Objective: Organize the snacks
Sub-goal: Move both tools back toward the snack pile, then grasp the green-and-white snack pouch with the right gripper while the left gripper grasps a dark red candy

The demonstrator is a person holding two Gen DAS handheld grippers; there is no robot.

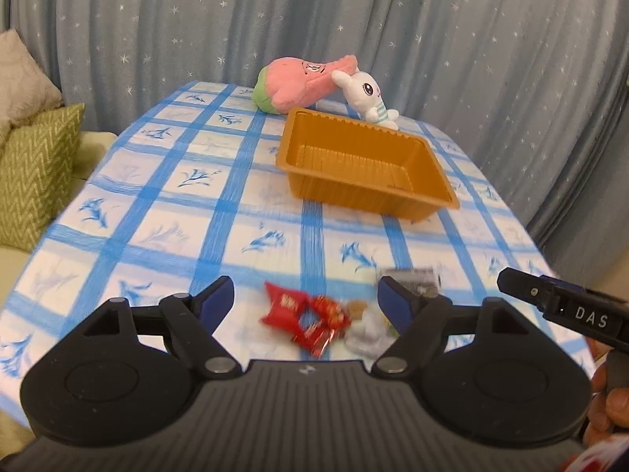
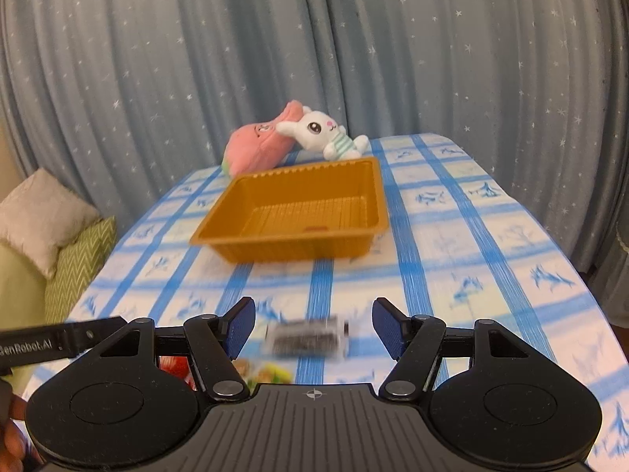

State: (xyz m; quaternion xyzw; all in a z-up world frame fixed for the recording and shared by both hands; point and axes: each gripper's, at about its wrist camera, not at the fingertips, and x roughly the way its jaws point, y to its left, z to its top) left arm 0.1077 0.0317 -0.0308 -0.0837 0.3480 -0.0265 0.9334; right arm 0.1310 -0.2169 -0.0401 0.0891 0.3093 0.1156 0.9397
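The snacks lie near the table's front edge. In the left wrist view, red wrappers (image 1: pixel 304 316) and a pale crumpled wrapper (image 1: pixel 363 332) sit bunched together on the checked tablecloth (image 1: pixel 157 212), between the spread fingers of the left gripper (image 1: pixel 304 303); its jaws stand wide and the pads touch nothing. A dark packet (image 1: pixel 412 279) lies just beyond them, at 1 o'clock. In the right wrist view, that blurred dark packet (image 2: pixel 306 339) lies between the fingers of the right gripper (image 2: pixel 312 324), whose jaws are moderately apart with a gap on each side of the packet.

The orange tray (image 1: pixel 365 165) sits empty at 12 o'clock from the snacks, well apart from them, with bare cloth between. Beyond its far rim a pink plush (image 1: pixel 298 82) and a white rabbit plush (image 1: pixel 365 96) rest touching each other near the table's back edge. The star curtain (image 1: pixel 314 11) hangs close behind. At 9 o'clock, past the table's left edge, stand a green cushion (image 1: pixel 37 173) and a beige one (image 1: pixel 21 74).
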